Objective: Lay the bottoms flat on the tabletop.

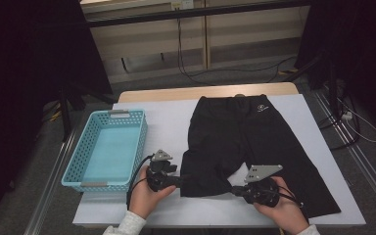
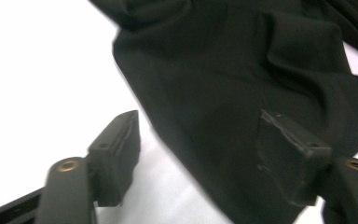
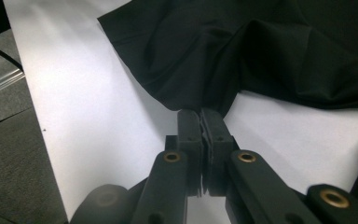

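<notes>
Black cloth is pinched between my right gripper's [image 3: 200,122] closed jaws at a hem corner of the shorts [image 1: 247,142], while my left gripper [image 2: 205,140] stands open astride the other hem edge. Spread flat on the white table [image 1: 166,122] beside the blue basket [image 1: 74,161], the shorts look light, soft and floppy, best taken by hems or waistband.

Basket [image 1: 106,149] left of shorts [image 1: 254,142] on table [image 1: 166,122]

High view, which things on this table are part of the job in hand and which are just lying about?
In the job:
- black shorts, spread on the white table cover
- right gripper, fingers shut on the hem of a leg
- left gripper, fingers open astride that leg's edge

Lying about:
- turquoise basket, left of the shorts, nothing in it
- cables on the floor behind the table
</notes>
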